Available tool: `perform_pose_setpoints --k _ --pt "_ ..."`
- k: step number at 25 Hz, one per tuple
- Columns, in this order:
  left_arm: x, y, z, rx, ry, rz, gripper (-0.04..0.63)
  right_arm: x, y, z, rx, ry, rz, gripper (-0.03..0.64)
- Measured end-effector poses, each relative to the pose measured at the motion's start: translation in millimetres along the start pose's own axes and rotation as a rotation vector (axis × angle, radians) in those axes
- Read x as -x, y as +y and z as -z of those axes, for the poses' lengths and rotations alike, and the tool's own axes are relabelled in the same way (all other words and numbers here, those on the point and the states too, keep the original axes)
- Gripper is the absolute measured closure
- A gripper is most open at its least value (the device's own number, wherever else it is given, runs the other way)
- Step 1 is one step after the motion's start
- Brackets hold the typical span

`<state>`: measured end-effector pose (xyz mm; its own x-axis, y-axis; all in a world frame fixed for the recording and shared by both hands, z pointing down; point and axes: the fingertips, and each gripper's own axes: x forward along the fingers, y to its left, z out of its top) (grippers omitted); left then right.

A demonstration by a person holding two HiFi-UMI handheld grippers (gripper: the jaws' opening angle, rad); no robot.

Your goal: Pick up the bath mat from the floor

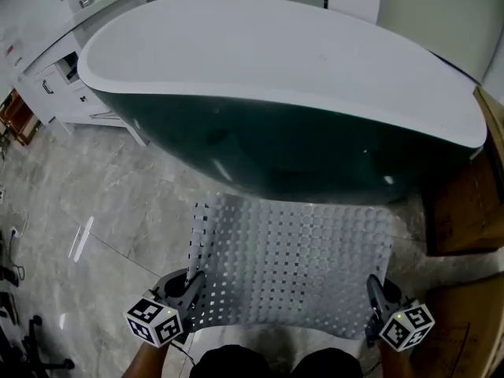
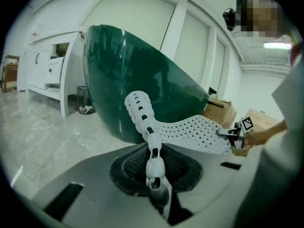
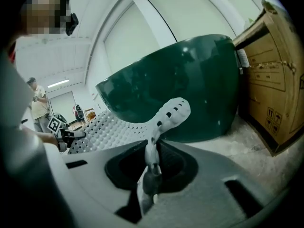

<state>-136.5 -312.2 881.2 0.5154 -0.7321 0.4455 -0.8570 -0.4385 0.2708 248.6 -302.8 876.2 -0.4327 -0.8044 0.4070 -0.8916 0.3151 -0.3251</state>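
2 tools – L (image 1: 193, 283), R (image 1: 372, 290) – on mat (image 1: 291, 258)

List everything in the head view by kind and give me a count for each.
Bath mat: 1
Grippers: 2, the left gripper and the right gripper, each with jaws shut on the bath mat
Bathtub: 1
White cabinet: 1
Total: 5

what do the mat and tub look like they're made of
The mat looks like soft rubber or silicone, matte pale grey: it is full of holes and studs, and its edges curl. The tub looks like acrylic or cast resin, glossy dark green outside, white on top: its wall shows highlights.
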Motion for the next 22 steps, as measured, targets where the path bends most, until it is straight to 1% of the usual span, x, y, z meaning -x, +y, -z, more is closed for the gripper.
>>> perform_pose_setpoints --k 4,8,17,22 --pt "25.9 -14.8 -40.7 -0.007 -0.013 0.001 0.548 22.4 17.3 -41.8 0.012 -0.015 -0.006 0.566" --pt "56.8 -23.1 -89.6 -0.005 -0.026 -0.002 0.548 40.8 44.1 -87.2 -0.002 -0.024 0.000 0.568" --pt "135.1 -90.1 -210.7 -0.001 -0.010 -0.031 0.548 117.8 96.0 -190.5 -0.023 -0.021 0.014 0.568" --pt "177.4 -115.2 -268.8 -0.003 -0.035 -0.005 0.548 162.5 122.4 -254.7 -0.035 -0.041 0.026 0.568"
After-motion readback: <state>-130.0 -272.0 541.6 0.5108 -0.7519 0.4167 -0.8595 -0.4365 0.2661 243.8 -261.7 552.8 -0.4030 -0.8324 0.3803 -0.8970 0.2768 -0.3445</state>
